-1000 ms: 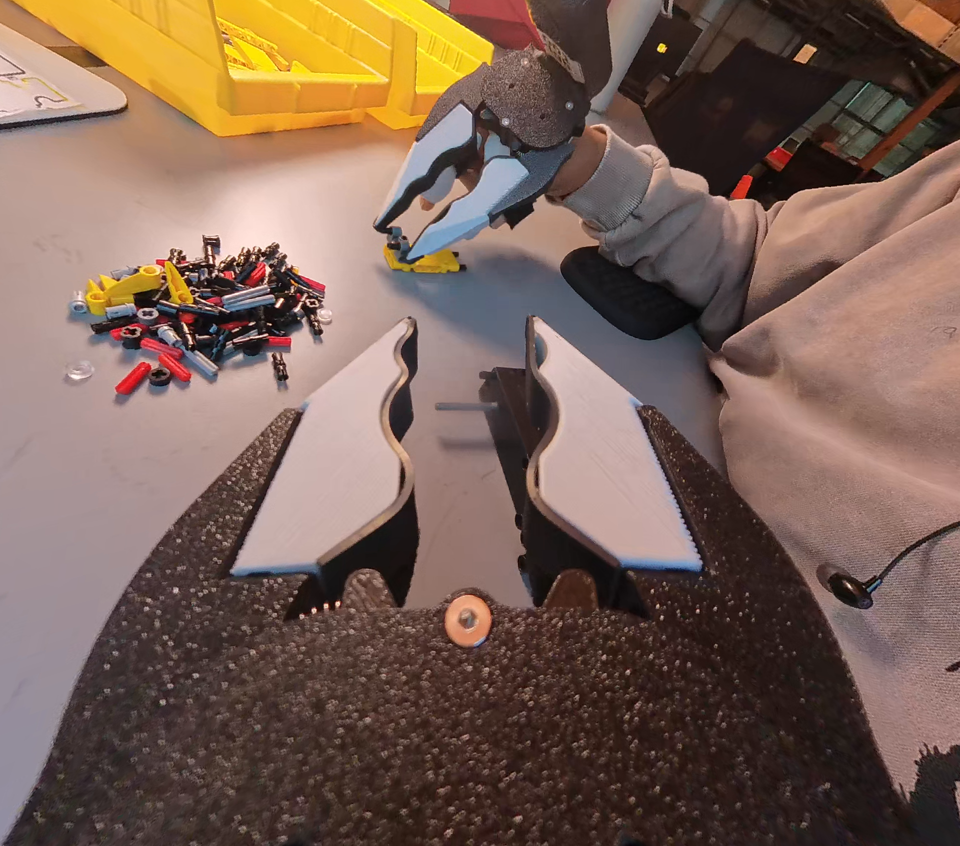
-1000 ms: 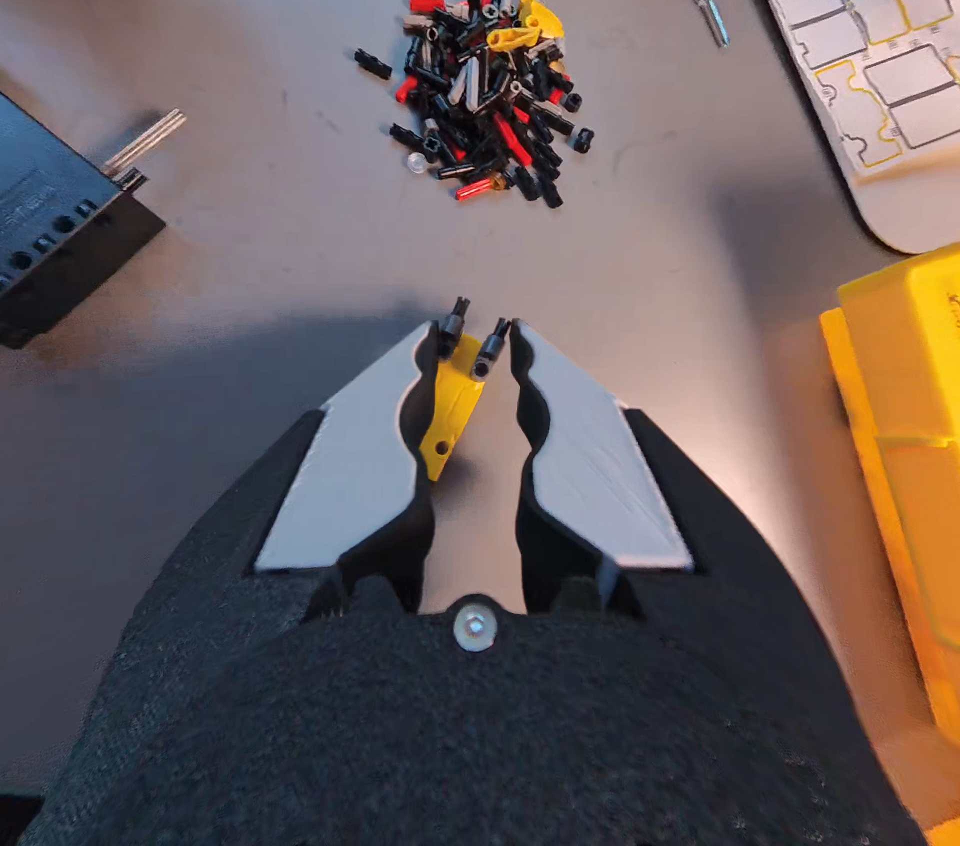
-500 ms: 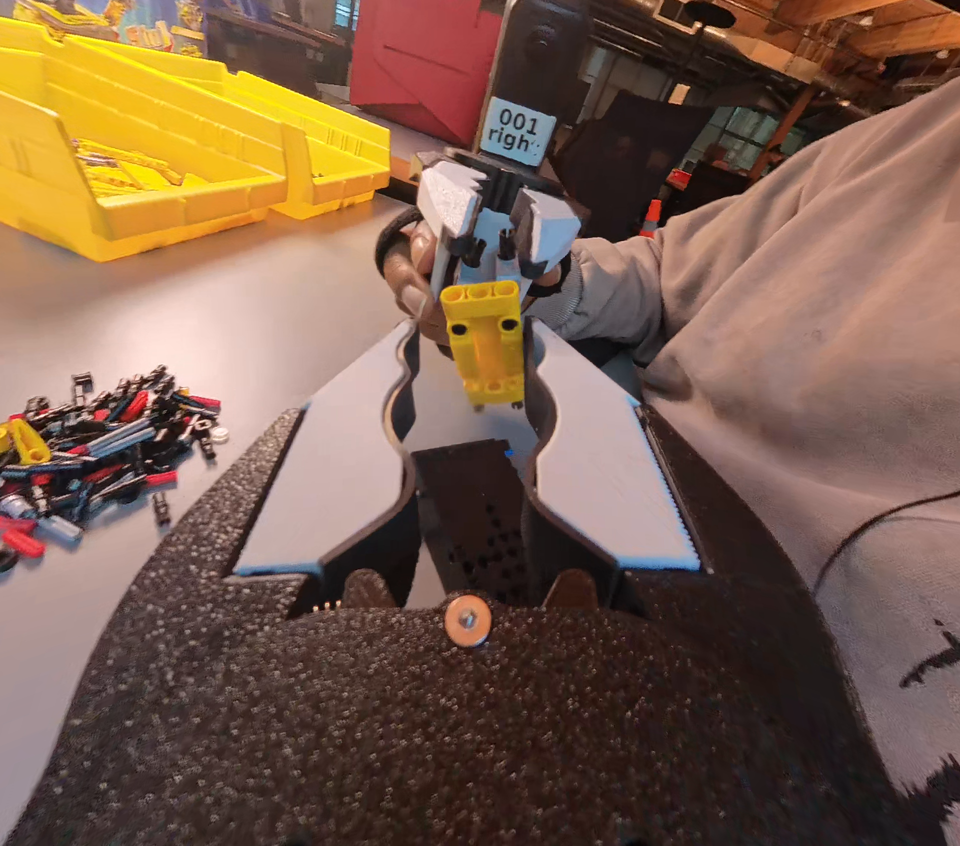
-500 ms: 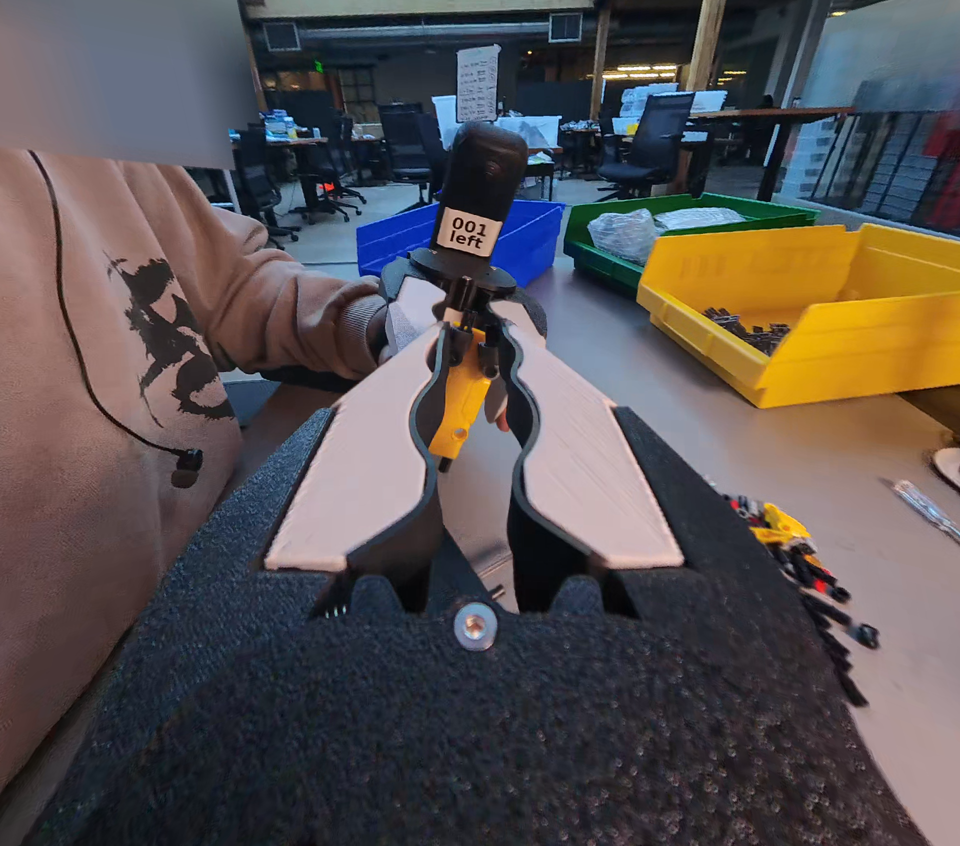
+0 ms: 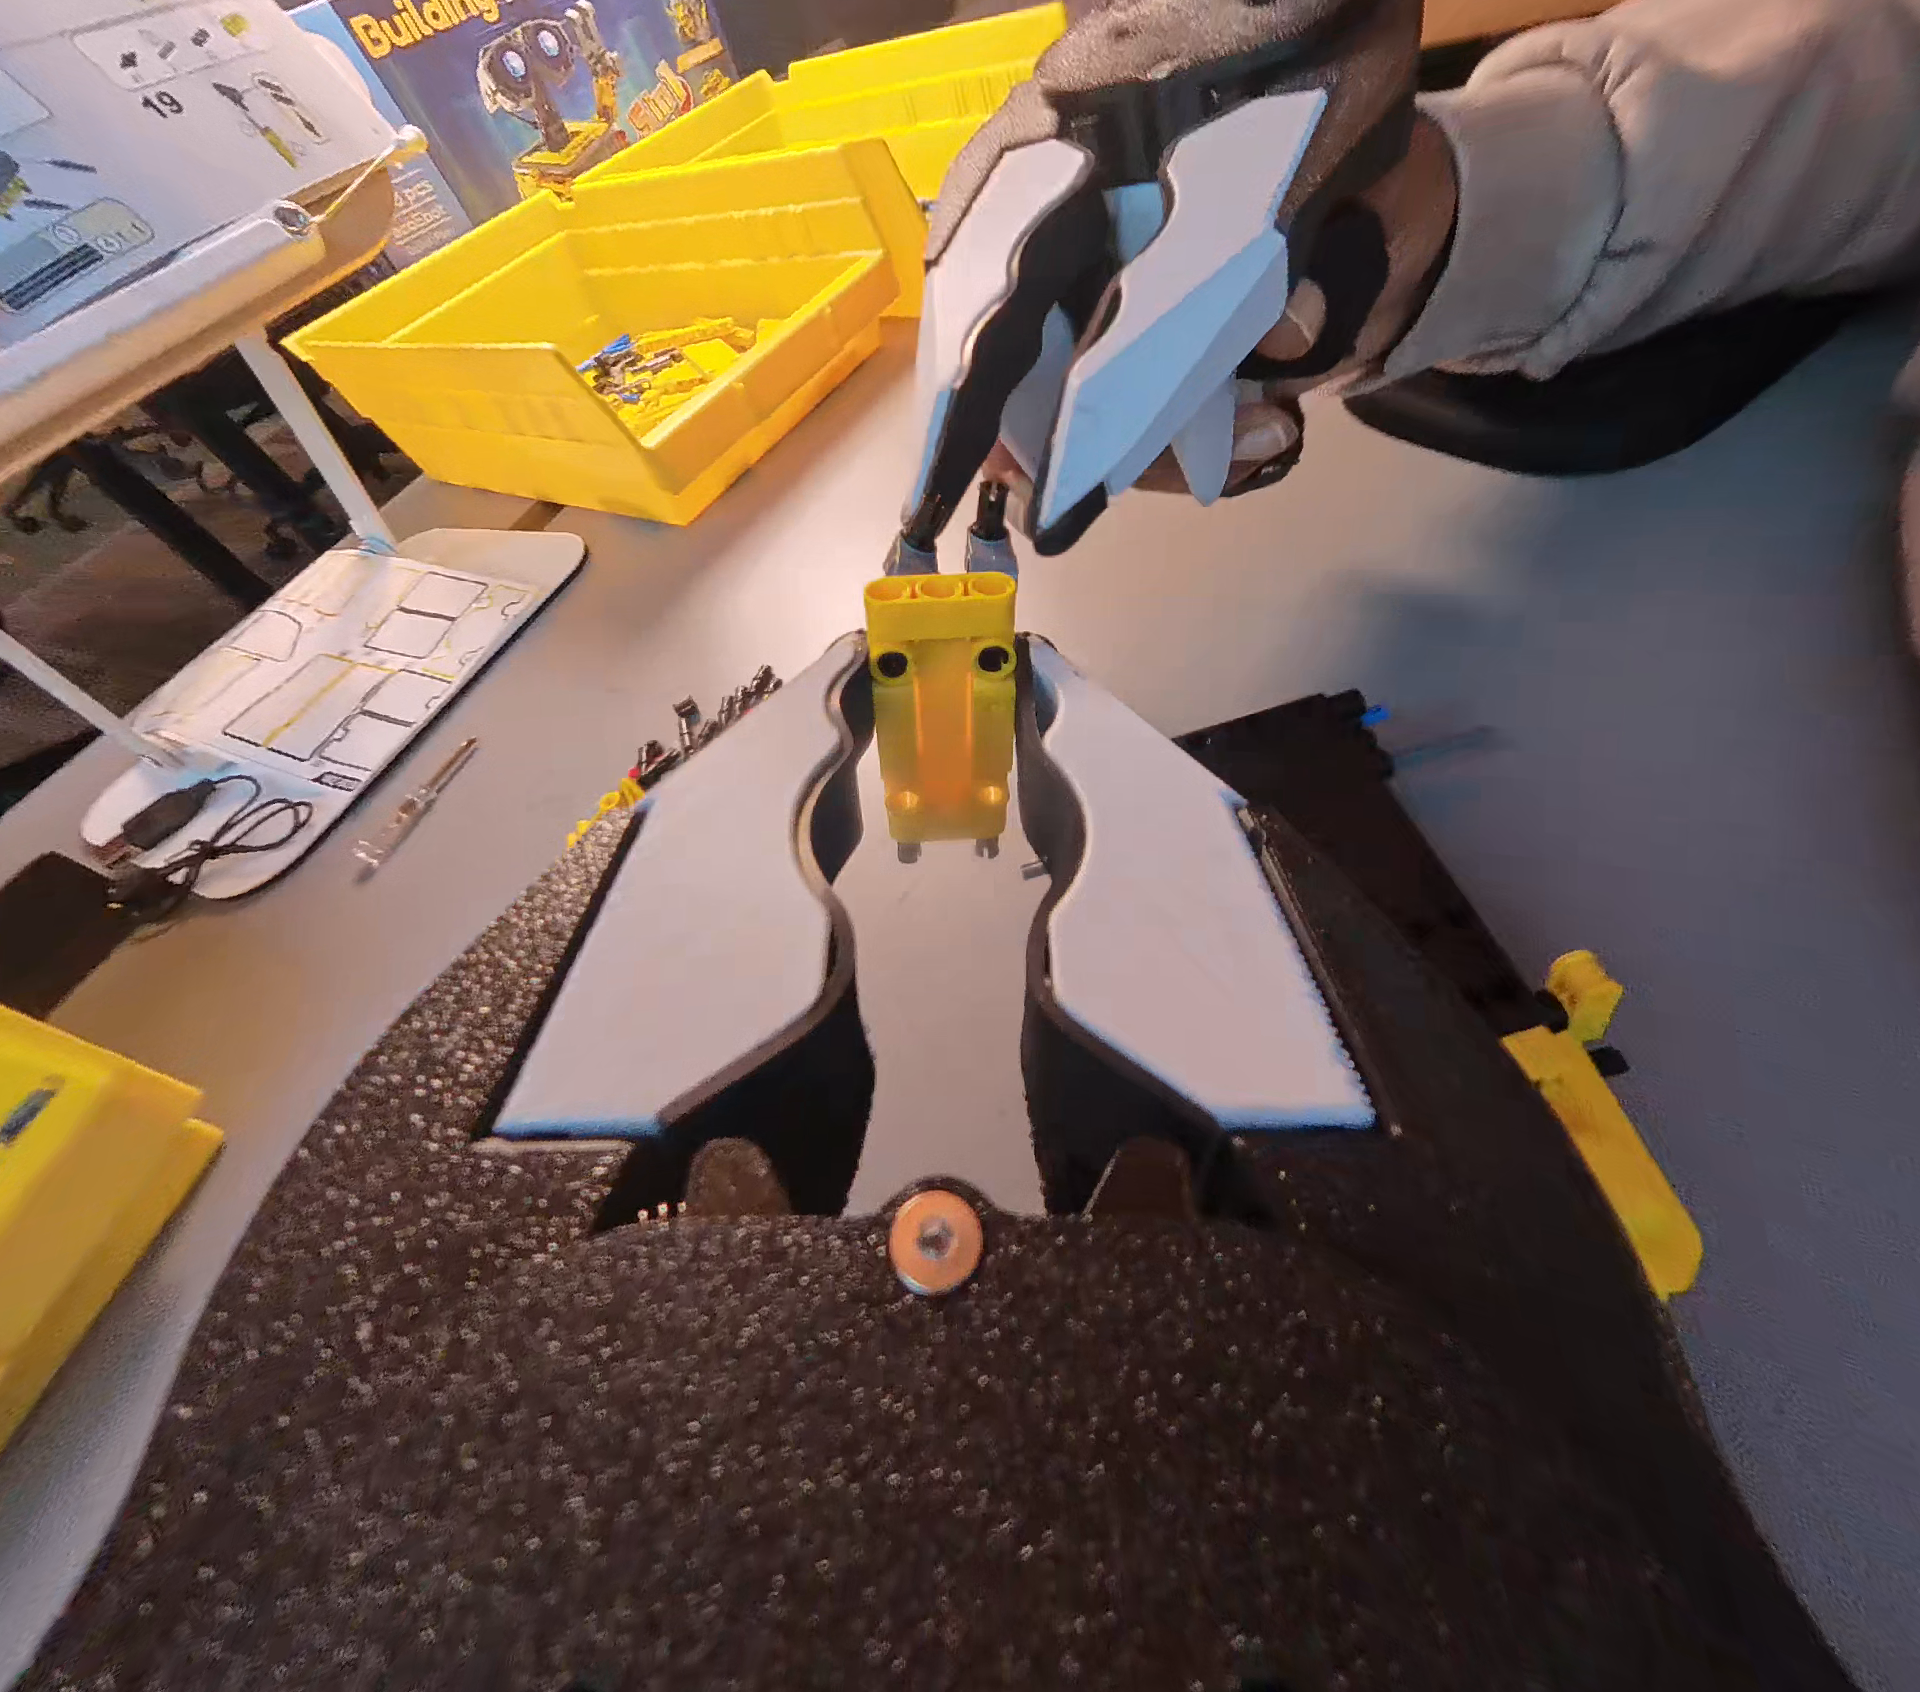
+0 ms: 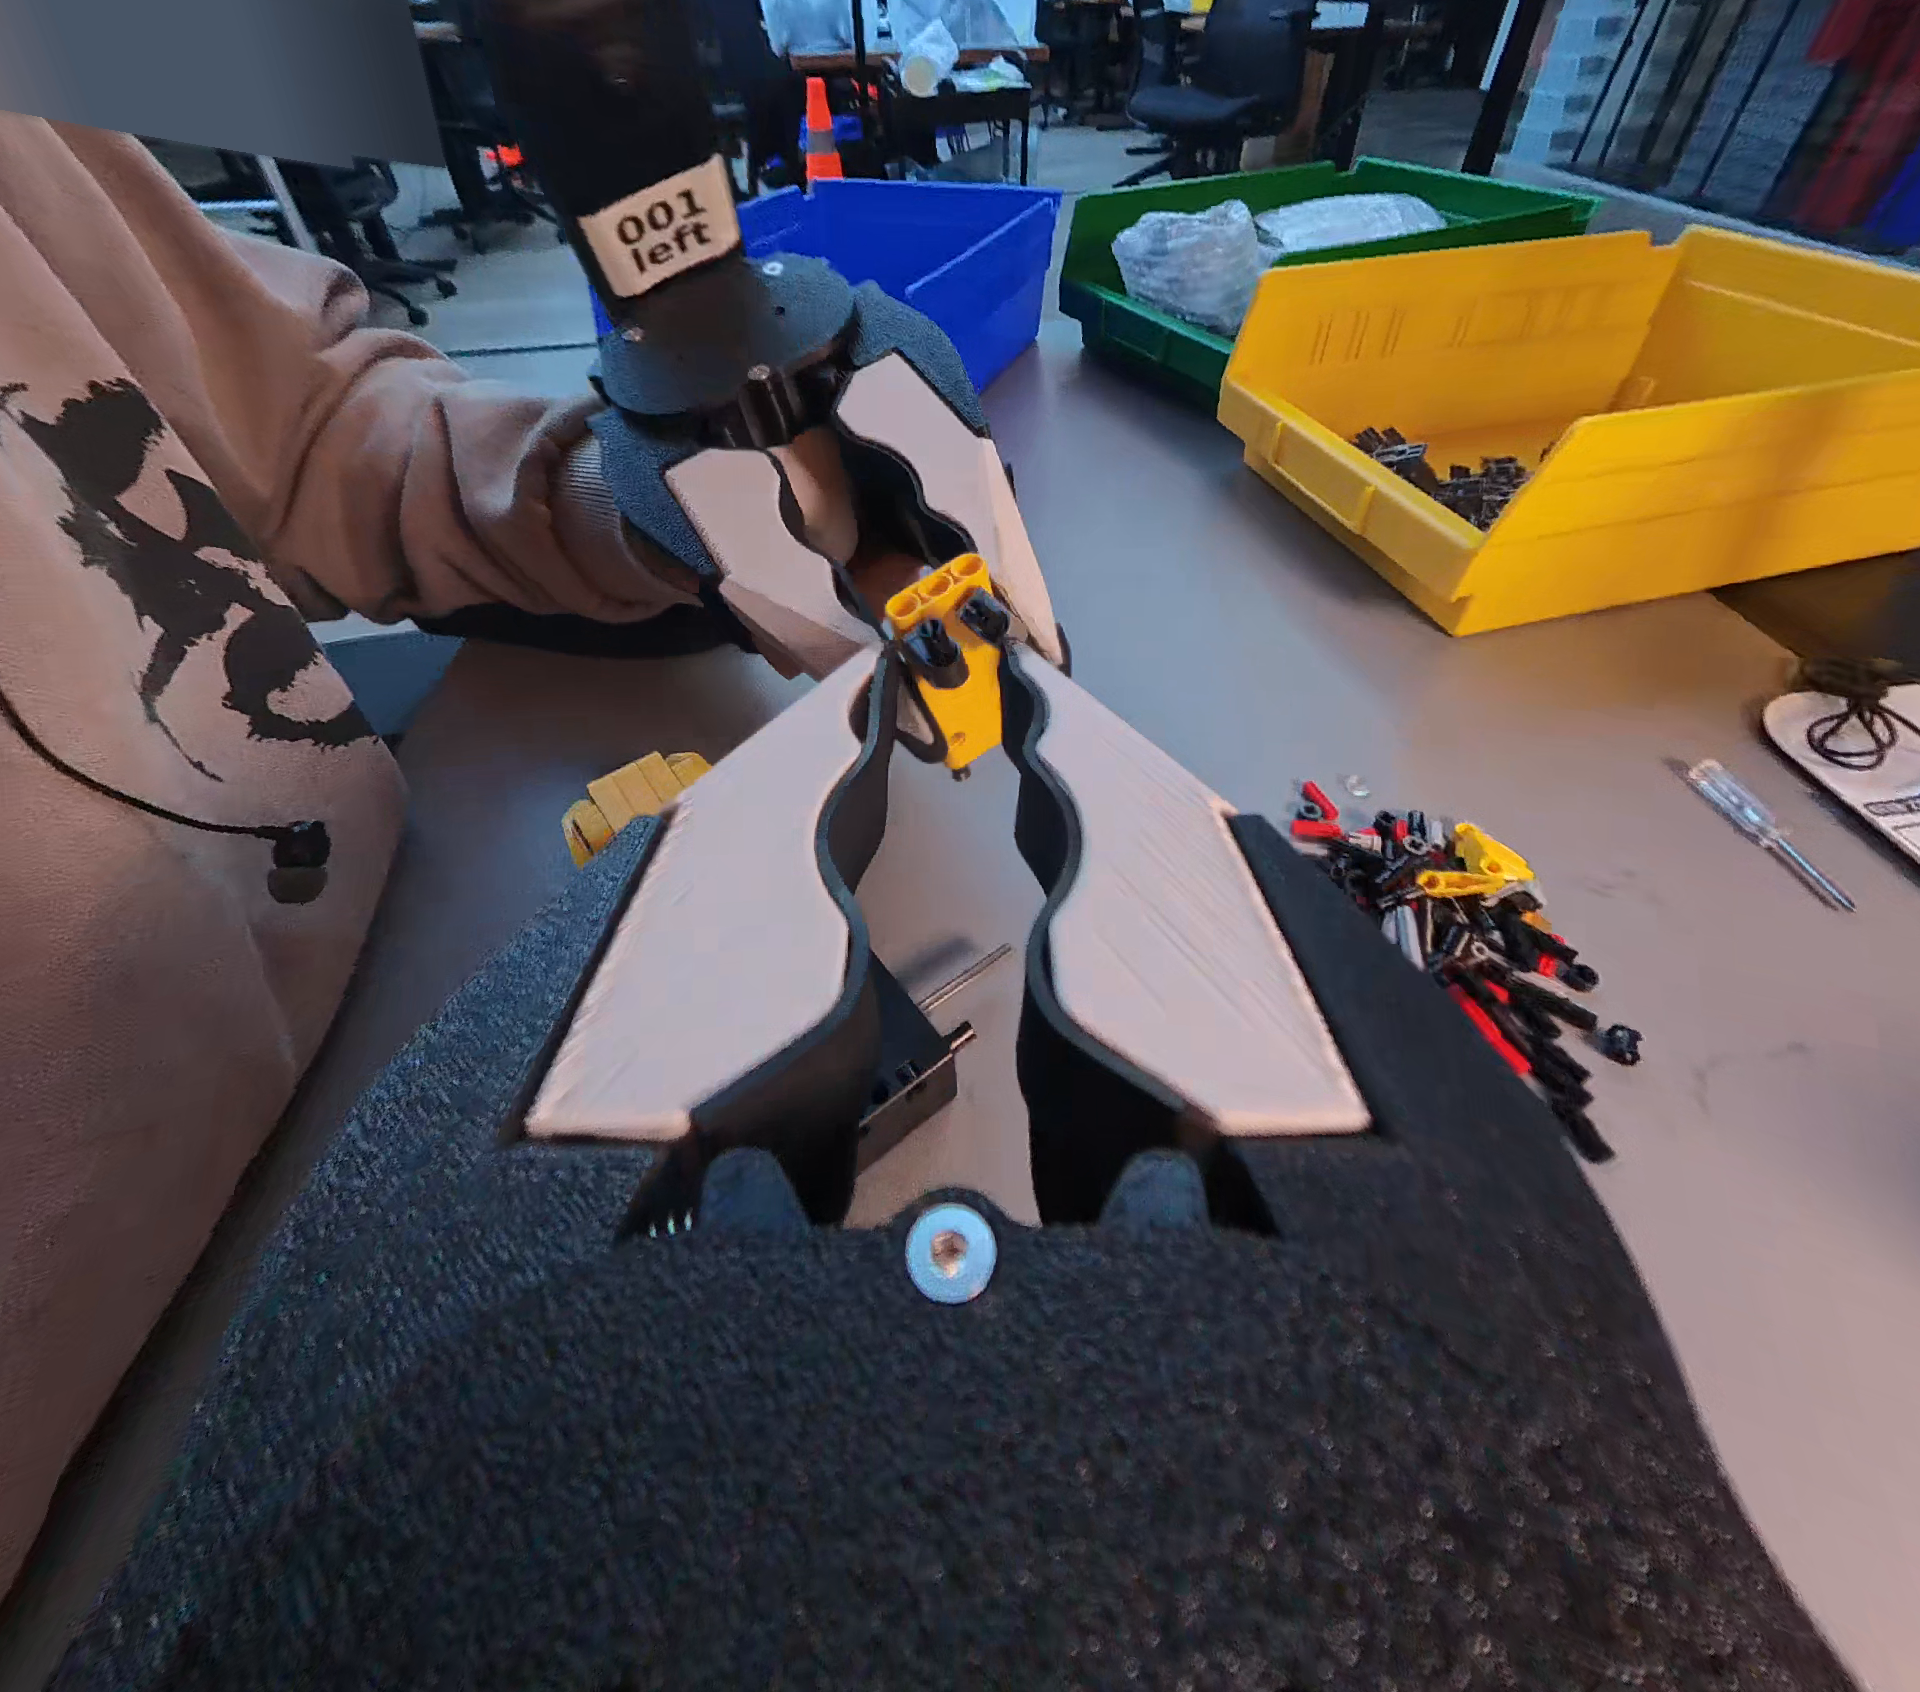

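- The left tool is clamped on a yellow piece. Its fingertips press the piece's two sides, and the piece is held clear of the worktop.
- The grip sits on the piece's upper half. That leaves the top face, with its row of three holes, bare and turned toward the other tool, probably so that end stays reachable.
- Two dark pins stand just above that top end. I cannot tell whether they are seated in it.
- The right tool meets the piece at the pin end, with its fingers either side of the pins. One finger touches a pin and the other looks slightly apart from them. I cannot tell whether the tool is gripping or merely set around them.
- The two tools face each other tip to tip, so each steadies one end of the same small assembly.
- A black block lies on the worktop below the left tool, untouched.
- A pile of small black, red and yellow parts lies near the right tool's right side, within easy reach.
- A yellow bin holding more parts stands well behind.
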